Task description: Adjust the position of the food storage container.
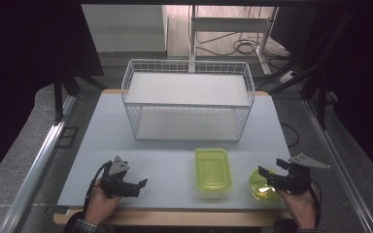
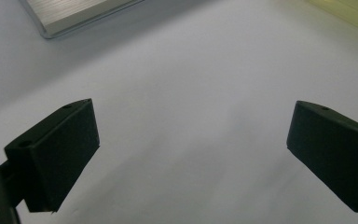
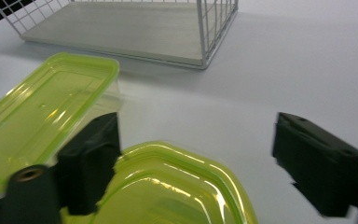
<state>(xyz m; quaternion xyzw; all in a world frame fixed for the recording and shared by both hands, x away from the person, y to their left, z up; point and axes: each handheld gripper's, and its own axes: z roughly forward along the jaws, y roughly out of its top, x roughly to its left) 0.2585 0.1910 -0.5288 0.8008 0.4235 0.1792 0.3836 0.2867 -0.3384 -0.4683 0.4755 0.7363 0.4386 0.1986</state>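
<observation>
Nearest me, my right hand-held gripper (image 1: 268, 177) hung with its jaws spread wide over the small round yellow-green container (image 3: 177, 186), gripping nothing. I judged one jaw sat close against the lid's rim, so closing off-centre could have skidded the slick plastic across the counter (image 1: 165, 160). My left hand-held gripper (image 1: 138, 184) was open too, over bare counter well apart from the container. Beyond lay the rectangular yellow-green container (image 1: 213, 168); a shove might have knocked it. Farthest stood the wire basket (image 1: 188, 99).
</observation>
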